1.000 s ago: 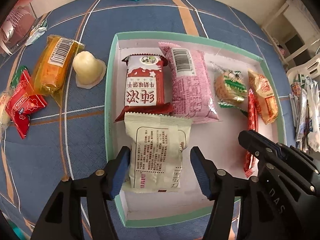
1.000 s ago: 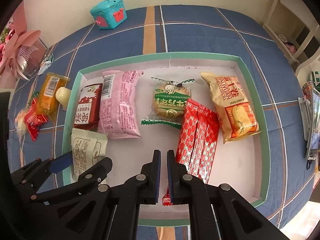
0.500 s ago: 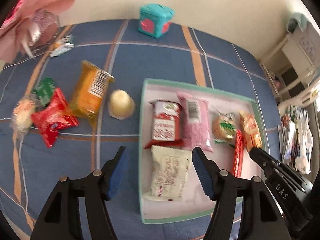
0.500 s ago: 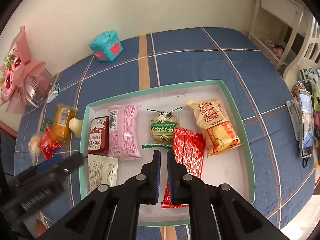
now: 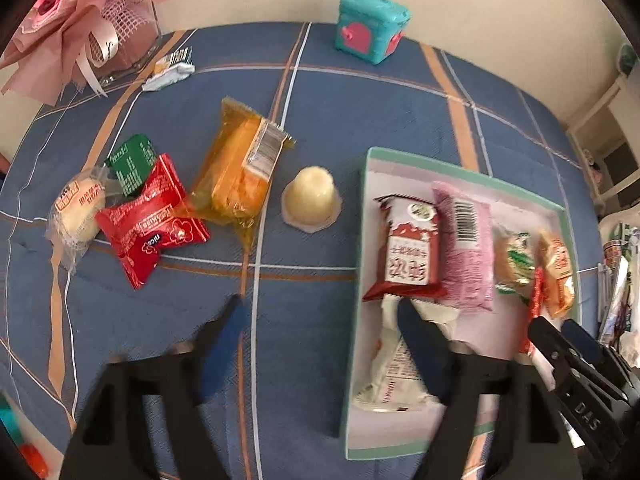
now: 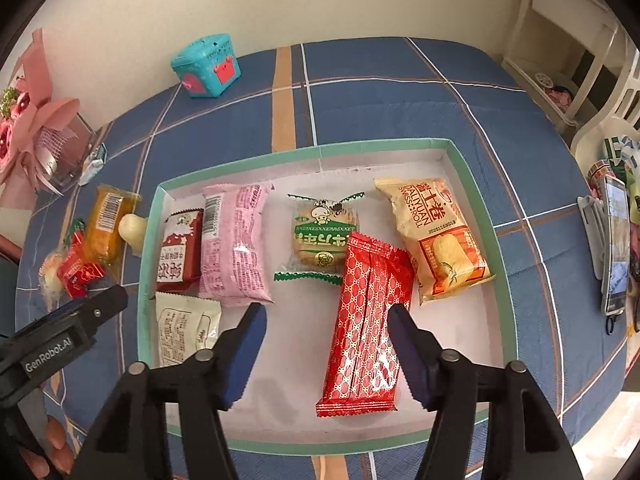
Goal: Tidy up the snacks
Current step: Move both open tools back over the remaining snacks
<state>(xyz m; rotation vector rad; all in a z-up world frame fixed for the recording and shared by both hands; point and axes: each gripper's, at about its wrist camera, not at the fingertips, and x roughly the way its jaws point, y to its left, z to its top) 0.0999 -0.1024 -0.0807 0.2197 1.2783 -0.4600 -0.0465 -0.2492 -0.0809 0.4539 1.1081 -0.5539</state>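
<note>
A teal-rimmed white tray [image 6: 476,200] holds a dark red biscuit packet [image 6: 178,256], a pink packet [image 6: 234,240], a green-and-white cake [image 6: 322,236], a yellow swiss-roll bag [image 6: 436,236], a long red packet [image 6: 370,324] and a white packet [image 5: 394,364]. Left of the tray on the cloth lie a jelly cup [image 5: 312,200], an orange packet [image 5: 240,176], a red packet [image 5: 152,224], a green packet [image 5: 132,164] and a clear-wrapped round cake [image 5: 80,212]. My left gripper [image 5: 320,312] hovers over the tray's left rim, jaws opening, empty. My right gripper [image 6: 326,314] hangs above the long red packet, jaws opening, pads off it.
A teal toy box [image 5: 372,28] stands at the far edge of the blue plaid cloth. A pink bouquet [image 5: 80,20] and a small foil packet [image 5: 170,68] sit at the far left. A phone on a stand [image 6: 616,248] and white furniture [image 6: 560,40] are at the right.
The left gripper has lifted off the white packet, shifted left and widened its jaws. The right gripper has risen above the tray and gone from shut to open.
</note>
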